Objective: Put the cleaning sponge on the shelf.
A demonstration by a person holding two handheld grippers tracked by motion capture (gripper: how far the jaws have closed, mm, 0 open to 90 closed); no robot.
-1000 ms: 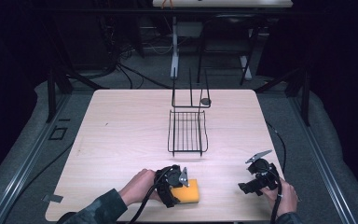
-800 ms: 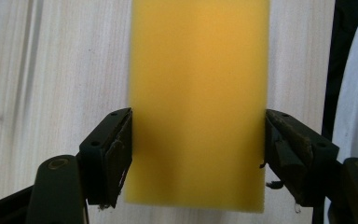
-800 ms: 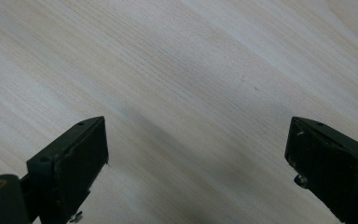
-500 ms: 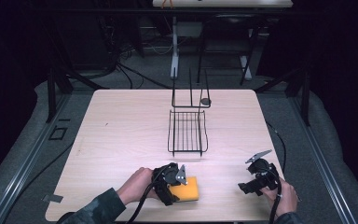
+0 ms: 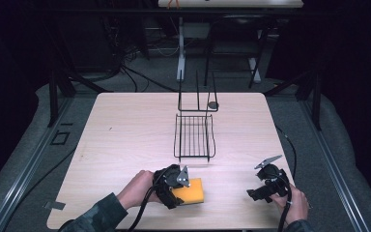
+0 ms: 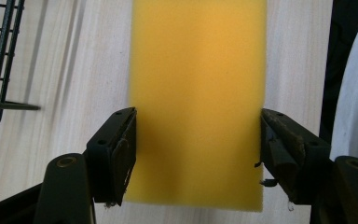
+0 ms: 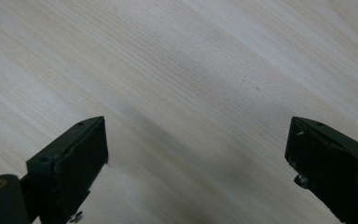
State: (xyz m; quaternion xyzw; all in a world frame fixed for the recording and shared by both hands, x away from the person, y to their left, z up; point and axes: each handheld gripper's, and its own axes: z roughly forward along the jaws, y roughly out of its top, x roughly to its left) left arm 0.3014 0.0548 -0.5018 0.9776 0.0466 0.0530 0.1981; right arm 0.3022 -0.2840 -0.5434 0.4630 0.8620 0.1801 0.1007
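Gripping yellow sponge w/ left gripper on table; right gripper wide, nothing between.

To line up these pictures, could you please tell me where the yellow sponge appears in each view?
High view: the yellow sponge lies near the table's front edge, at the left gripper.
Left gripper view: the sponge fills the centre, both pads against its sides.
Right gripper view: bare table; no sponge.
Shared landmark: the wire rack, at the left gripper view's upper left.
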